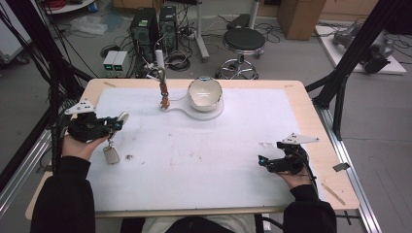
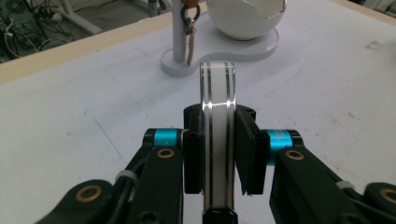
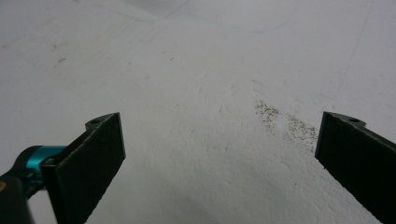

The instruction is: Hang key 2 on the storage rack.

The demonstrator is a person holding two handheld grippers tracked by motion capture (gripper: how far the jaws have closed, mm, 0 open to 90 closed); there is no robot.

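Your left gripper [image 1: 118, 121] is clamped on the clear key fob [image 2: 217, 140], edge-on so its tag [image 1: 111, 155] dangles free just above the mat; the hook stand [image 1: 163, 87] waits at one o'clock from it, beside the bowl [image 1: 205, 93]; your right gripper [image 1: 265, 161] rests at four o'clock, jaws wide apart, holding nothing.

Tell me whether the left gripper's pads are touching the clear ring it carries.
Touching. In the left gripper view both black pads of the left gripper press flat against the sides of the clear ring, with no gap on either side.
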